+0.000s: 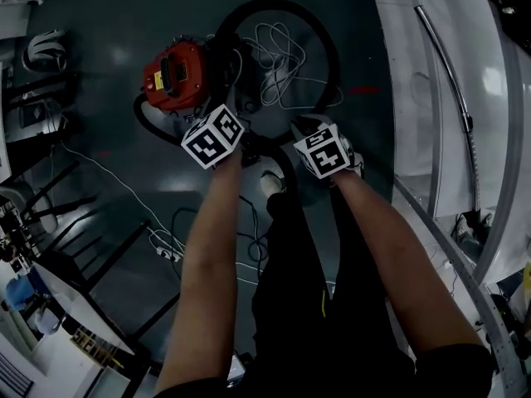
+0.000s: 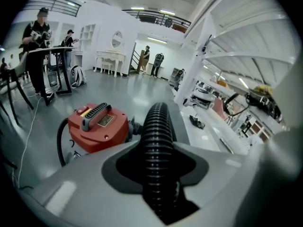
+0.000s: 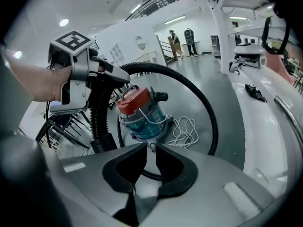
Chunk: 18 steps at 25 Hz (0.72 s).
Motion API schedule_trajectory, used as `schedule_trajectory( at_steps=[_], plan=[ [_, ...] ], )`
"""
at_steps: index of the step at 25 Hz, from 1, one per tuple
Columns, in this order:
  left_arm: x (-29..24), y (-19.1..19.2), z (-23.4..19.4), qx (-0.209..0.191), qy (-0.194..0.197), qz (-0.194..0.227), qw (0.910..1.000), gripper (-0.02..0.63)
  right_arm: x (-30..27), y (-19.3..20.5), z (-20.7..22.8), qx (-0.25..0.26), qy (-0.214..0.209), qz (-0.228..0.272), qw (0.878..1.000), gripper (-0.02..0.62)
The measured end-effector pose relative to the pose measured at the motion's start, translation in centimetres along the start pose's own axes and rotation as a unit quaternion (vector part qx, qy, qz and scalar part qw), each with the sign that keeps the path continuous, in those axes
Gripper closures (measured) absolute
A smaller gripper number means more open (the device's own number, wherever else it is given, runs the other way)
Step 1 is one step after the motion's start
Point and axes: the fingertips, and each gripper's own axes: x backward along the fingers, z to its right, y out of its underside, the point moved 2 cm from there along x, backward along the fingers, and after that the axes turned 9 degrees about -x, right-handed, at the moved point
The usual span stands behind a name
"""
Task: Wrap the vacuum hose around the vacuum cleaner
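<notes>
The red vacuum cleaner (image 1: 174, 75) stands on the dark floor ahead of me, also in the left gripper view (image 2: 97, 126) and the right gripper view (image 3: 139, 110). Its black hose (image 1: 328, 48) arcs from the body in a wide loop to the right and back toward my hands. My left gripper (image 1: 217, 131) (image 2: 158, 174) is shut on the ribbed hose (image 2: 158, 141), lifted above the floor. The hose's stiff cuff (image 3: 102, 141) hangs below that grip. My right gripper (image 1: 319, 143) (image 3: 147, 167) is beside it, jaws a narrow slit apart with nothing seen between them.
A loose white cord (image 1: 286, 65) lies on the floor inside the hose loop. A white curved platform with a metal rail (image 1: 465, 98) runs along the right. Black chair and table legs (image 1: 50, 222) and a power strip with cables (image 1: 166, 251) crowd the left. People stand far off (image 2: 38, 46).
</notes>
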Motion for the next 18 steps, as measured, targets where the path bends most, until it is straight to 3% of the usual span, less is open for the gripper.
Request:
schedule_trajectory(
  at_steps=[7,18],
  plan=[
    [3.2,-2.6,-4.2,0.028,-0.02,0.026,0.9991,0.453,0.1,-3.4,-4.4,0.027,-0.014,0.008,1.0,0.537],
    [7.8,-6.4,-14.7,0.086,-0.055,0.08,0.9916,0.454,-2.7,-7.1,-13.4,0.075,-0.038,0.004,0.996,0.537]
  ],
)
